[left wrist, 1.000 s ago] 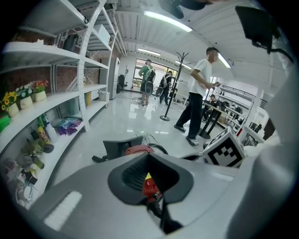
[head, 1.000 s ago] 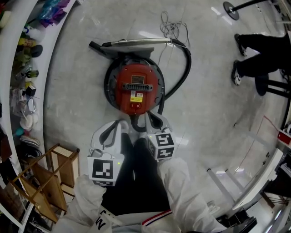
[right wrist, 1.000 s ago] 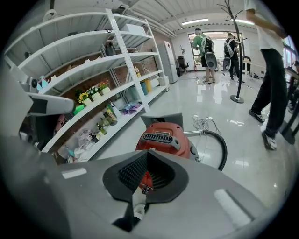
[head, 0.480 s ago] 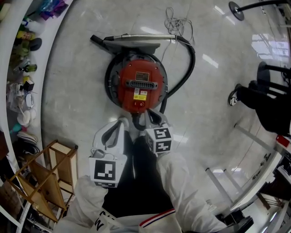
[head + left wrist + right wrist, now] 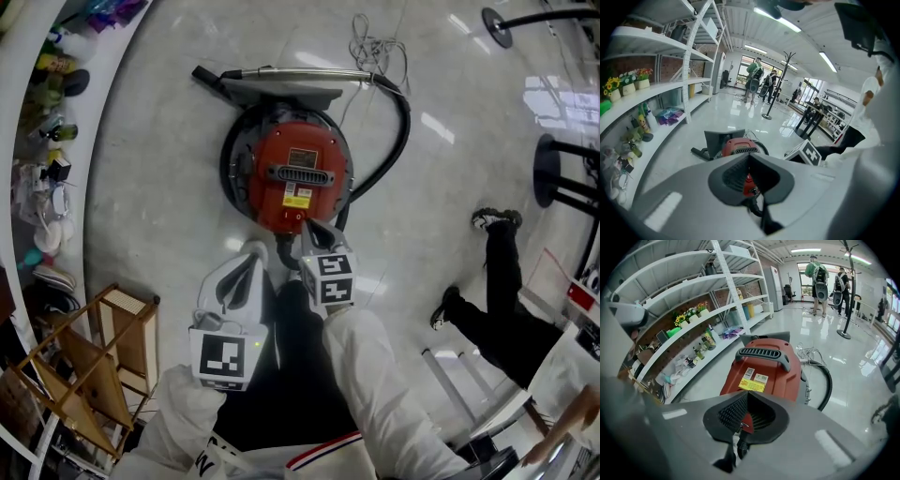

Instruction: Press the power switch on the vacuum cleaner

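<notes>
Shelving point(image 5: 94, 122) with bottles was noted along the left edge, and a wooden rack point(image 5: 94, 356) at lower left. Left gripper point(image 5: 253, 251) was held left of centre, jaws pressed together on nothing, short of the vacuum cleaner point(image 5: 281, 187). The red machine was seen at upper centre, its power switch point(image 5: 292, 218) on the near rim. Right gripper point(image 5: 309, 228), jaws likewise closed and empty, was poised with its tip just beside the switch; contact could not be confirmed. Press was judged not yet completed: the final push remained. Hose point(image 5: 398, 131) was curled at right.
</notes>
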A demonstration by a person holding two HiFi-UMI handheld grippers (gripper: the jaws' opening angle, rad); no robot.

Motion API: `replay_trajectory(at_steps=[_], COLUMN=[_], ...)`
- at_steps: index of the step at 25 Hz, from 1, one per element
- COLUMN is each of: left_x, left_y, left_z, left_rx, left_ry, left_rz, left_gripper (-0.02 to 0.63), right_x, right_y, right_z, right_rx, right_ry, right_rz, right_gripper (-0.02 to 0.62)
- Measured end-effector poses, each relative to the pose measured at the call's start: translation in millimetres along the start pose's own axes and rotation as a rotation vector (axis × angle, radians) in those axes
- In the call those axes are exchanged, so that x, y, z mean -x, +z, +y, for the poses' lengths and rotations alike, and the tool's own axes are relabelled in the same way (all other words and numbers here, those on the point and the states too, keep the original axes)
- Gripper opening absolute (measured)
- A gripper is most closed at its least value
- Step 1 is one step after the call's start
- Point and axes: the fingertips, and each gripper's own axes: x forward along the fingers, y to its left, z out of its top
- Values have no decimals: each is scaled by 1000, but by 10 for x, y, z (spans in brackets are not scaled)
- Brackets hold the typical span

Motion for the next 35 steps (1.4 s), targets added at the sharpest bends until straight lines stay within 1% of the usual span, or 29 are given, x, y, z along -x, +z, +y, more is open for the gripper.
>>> replay_trajectory(at_steps=[5, 12, 23, 28, 35], left_x=[-19, -25, -53, -52, -60], left_y=[-31, -25, -38, -48, -66], left_z=[31, 34, 31, 12, 39], left_rx=[11, 13, 20, 20, 27], left_ry=[4, -6, -14, -22, -17], left_rz=[7, 12, 17, 24, 30], left_gripper=[0, 0, 0, 0, 0], right_x=[-92, -184, -190, -231, -231], right_y=[-95, -120, -125, -191, -201], right_z=[-24, -24, -28, -74, -78], right_rx=[2, 11, 20, 1, -2], right_ry=[-5, -7, -7, -20, -22], right_rz=[32, 55, 51, 71, 68], right_gripper=[0, 0, 2, 1, 0])
